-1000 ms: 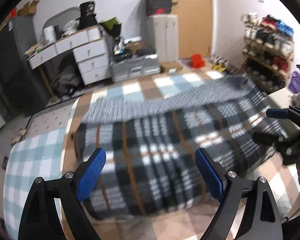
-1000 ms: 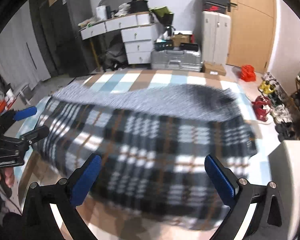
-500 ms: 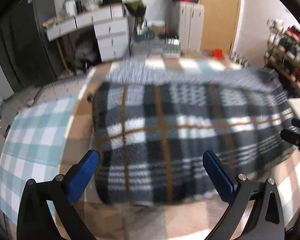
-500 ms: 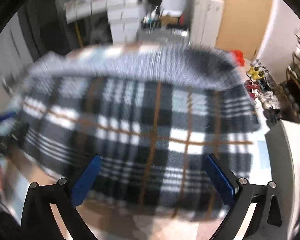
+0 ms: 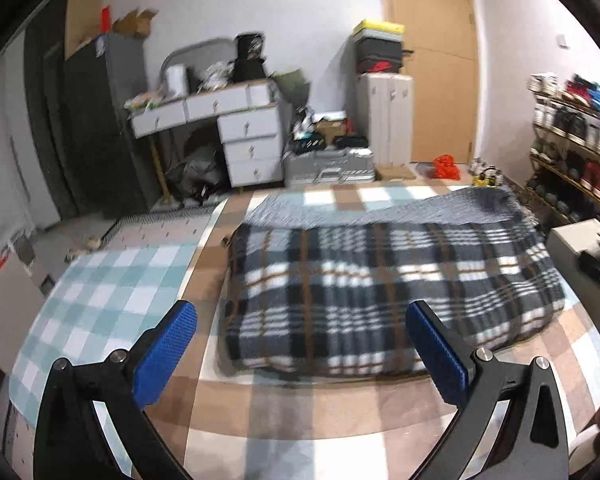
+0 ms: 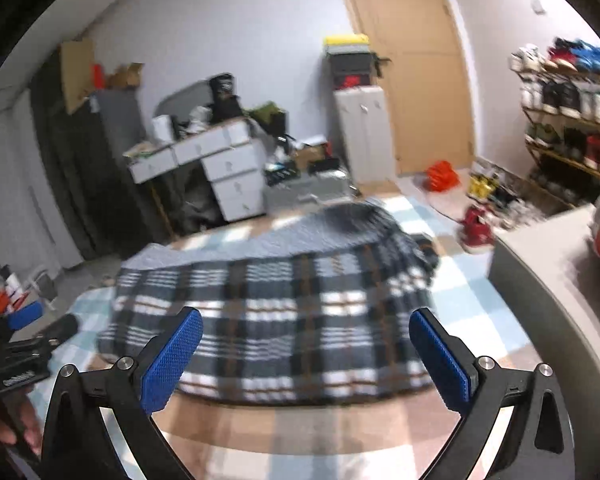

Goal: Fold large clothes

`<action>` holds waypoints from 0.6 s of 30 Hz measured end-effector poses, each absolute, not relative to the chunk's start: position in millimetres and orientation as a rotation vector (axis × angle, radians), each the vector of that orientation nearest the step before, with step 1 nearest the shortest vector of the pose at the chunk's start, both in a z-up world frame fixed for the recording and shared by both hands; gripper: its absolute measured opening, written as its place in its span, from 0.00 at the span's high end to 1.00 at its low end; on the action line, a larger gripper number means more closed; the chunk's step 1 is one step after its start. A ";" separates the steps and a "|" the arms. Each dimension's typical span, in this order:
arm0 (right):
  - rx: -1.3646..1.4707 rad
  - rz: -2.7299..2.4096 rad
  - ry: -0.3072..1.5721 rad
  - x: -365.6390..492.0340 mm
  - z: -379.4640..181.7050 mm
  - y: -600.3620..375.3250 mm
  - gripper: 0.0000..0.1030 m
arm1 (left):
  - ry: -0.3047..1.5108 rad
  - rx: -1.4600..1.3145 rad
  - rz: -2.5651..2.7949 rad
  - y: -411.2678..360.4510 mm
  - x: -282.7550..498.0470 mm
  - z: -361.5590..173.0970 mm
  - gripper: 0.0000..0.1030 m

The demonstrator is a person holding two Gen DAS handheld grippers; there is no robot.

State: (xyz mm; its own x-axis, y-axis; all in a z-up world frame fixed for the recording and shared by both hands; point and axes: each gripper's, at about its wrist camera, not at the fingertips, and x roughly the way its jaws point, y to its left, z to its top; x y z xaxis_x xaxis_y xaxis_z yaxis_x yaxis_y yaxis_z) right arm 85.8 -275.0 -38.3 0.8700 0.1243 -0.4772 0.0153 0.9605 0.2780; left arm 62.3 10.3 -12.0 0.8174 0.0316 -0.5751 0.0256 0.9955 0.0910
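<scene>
A dark plaid fleece garment (image 5: 384,292) lies folded on a checked sheet (image 5: 112,288), its grey lining showing along the far edge. In the right wrist view the same garment (image 6: 284,320) spreads across the middle. My left gripper (image 5: 300,340) hangs open above the garment's near left corner, nothing between its blue pads. My right gripper (image 6: 306,344) is open too, held above the near edge and clear of the cloth. The left gripper also shows in the right wrist view, at the left edge (image 6: 40,322), held by a hand.
A white drawer desk (image 5: 236,136) and a grey case (image 5: 328,164) stand beyond the sheet. A shoe rack (image 5: 572,136) lines the right wall. A pale box or table (image 6: 556,292) stands close on the right. A wooden door (image 5: 432,60) is at the back.
Both grippers pulled back and rose from the garment, and both views rolled. The left jaws widened slightly. The garment now lies still and flat.
</scene>
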 end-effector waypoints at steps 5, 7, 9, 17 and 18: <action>0.525 0.036 0.657 115.2 -78.9 -340.5 0.00 | 0.745 -0.056 -0.032 36.8 94.2 -47.0 0.01; 0.600 0.046 0.730 130.7 -100.2 -357.1 0.00 | 0.811 -0.216 -0.043 60.0 111.2 -61.5 0.01; 0.653 0.052 0.781 141.4 -114.0 -365.6 0.00 | 0.872 -0.371 -0.078 74.9 125.6 -70.7 0.01; 0.752 0.120 0.893 173.6 -137.9 -355.8 0.00 | 0.929 -0.490 -0.149 73.7 148.3 -88.6 0.01; 0.740 0.115 0.908 177.4 -138.5 -352.4 0.00 | 0.937 -0.522 -0.158 74.4 152.1 -91.0 0.01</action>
